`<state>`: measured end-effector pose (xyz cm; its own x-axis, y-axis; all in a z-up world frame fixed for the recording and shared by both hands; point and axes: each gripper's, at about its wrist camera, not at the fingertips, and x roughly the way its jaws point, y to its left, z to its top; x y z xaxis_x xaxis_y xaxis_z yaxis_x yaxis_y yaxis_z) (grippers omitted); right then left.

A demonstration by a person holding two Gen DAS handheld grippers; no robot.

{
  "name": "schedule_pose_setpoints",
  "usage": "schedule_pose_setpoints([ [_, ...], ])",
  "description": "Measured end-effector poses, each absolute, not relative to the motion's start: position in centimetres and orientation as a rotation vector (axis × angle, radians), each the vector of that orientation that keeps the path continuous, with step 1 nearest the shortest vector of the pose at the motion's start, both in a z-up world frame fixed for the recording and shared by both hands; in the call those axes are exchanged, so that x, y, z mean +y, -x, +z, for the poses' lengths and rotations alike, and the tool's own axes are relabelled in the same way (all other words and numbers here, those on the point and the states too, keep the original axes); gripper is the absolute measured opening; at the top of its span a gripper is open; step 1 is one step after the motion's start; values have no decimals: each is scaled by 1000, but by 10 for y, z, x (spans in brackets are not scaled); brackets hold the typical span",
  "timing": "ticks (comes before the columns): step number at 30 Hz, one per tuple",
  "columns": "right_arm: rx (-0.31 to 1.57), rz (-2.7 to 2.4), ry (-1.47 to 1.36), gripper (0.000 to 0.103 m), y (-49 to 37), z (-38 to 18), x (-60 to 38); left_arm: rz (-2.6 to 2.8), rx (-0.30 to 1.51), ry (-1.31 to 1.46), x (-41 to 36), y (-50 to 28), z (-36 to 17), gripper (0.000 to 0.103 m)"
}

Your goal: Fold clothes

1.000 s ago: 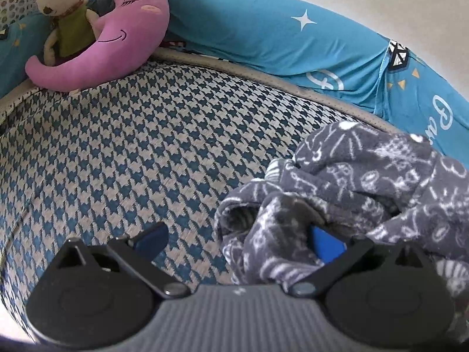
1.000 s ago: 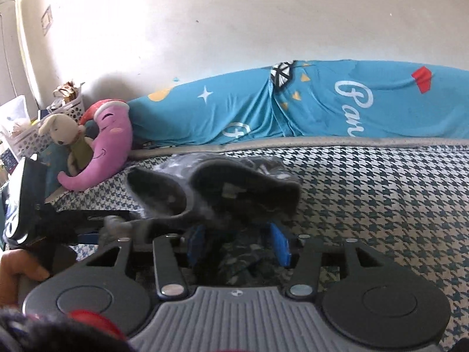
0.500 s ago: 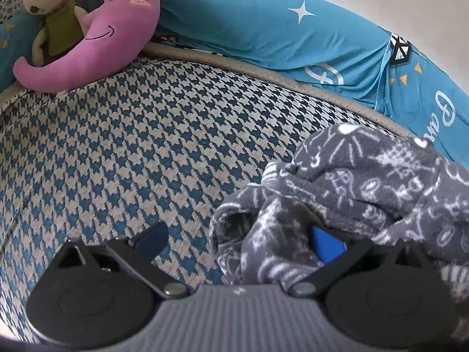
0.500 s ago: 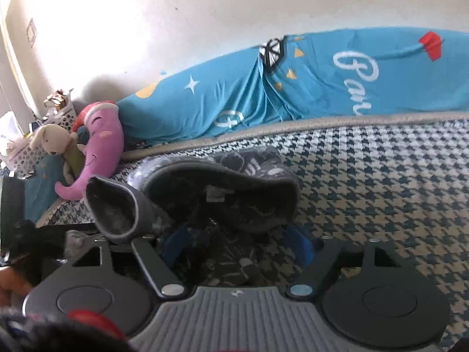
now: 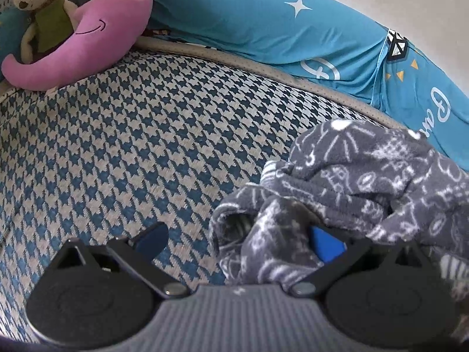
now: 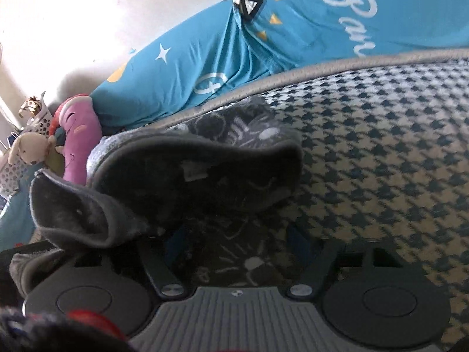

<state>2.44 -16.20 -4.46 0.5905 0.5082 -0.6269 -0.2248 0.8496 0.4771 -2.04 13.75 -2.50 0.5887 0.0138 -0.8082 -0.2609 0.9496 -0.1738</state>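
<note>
Both tongs are sitting right at the grey fleece top [image 5: 366, 182], which is lying bunched up on the checked mattress [image 5: 146, 146]. I'm reckoning I'm at the very start of the fold: getting hold of the thing so I can spread it flat.

My left tongs [image 5: 234, 239] are spread wide. One blue tip is lying over bare mattress and the other is tucked into a wrinkle of fleece, so nothing is clamped there. My right tongs [image 6: 237, 239] are also parted, with a strip of the top running between the tips and the open neck hole [image 6: 199, 182] gaping just ahead of them. Whether the tips are actually touching cloth, I can't tell, since it's dark and blurry down there.

Next I'm thinking each pair needs to close on a shoulder or hem edge, not a thick wad, then pull apart to flatten it.

As for writing: the teal bolster [image 6: 293, 44] beyond the tongs is showing white script, "Bar" or "Par" something, cut off. The small tag [image 6: 192, 173] inside the neck is too blurry to read.
</note>
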Motion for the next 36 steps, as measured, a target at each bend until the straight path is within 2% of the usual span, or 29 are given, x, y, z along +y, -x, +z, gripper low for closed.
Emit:
schedule_pose_setpoints([
  [3, 829, 467, -369, 35, -26, -43, -157, 149, 925, 280, 137, 17, -24, 103],
  [5, 823, 486, -366, 16, -28, -41, -153, 138, 918, 274, 134, 16, -22, 103],
  [11, 746, 478, -302, 5, -19, -19, -146, 124, 903, 257, 116, 14, -11, 102],
  [19, 572, 547, -311, 5, 2, 23, -160, 42, 814, 185, 68, 16, 5, 101],
  [28, 583, 474, -284, 7, 7, 25, -194, 2, 781, 201, 54, 23, 17, 102],
  [30, 570, 468, -306, 11, 10, 29, -205, -12, 773, 237, 62, 26, 21, 103],
  [34, 567, 466, -344, 32, 12, 31, -218, -21, 742, 260, 73, 30, 32, 103],
  [36, 572, 466, -360, 38, 12, 30, -220, -36, 739, 258, 75, 32, 34, 103],
])
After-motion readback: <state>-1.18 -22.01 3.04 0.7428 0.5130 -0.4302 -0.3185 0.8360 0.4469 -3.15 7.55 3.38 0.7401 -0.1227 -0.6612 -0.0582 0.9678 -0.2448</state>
